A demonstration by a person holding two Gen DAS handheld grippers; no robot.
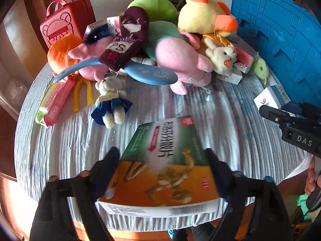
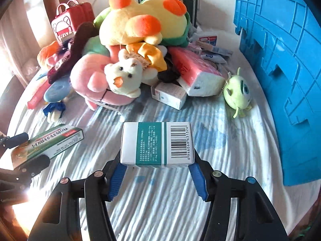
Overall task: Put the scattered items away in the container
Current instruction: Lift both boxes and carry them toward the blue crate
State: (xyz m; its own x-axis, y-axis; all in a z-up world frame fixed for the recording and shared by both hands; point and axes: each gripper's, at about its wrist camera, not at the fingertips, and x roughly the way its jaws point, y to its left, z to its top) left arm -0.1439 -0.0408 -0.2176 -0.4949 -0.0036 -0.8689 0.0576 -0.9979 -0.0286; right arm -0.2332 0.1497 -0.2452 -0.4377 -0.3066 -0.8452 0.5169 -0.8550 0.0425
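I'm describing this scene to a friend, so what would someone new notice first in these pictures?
First, the heap of plush toys at the back of the table, topped by a yellow and orange plush. Next, the big blue crate along the right edge. In front, each gripper grips a box: the left gripper a green and orange box, the right gripper a white and teal box.

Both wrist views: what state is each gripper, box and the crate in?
Left hand-held gripper: shut on green-orange box.
Right hand-held gripper: shut on white-teal box.
Blue crate: standing at table edge, nothing seen inside.
Toy pile: heaped, untouched.
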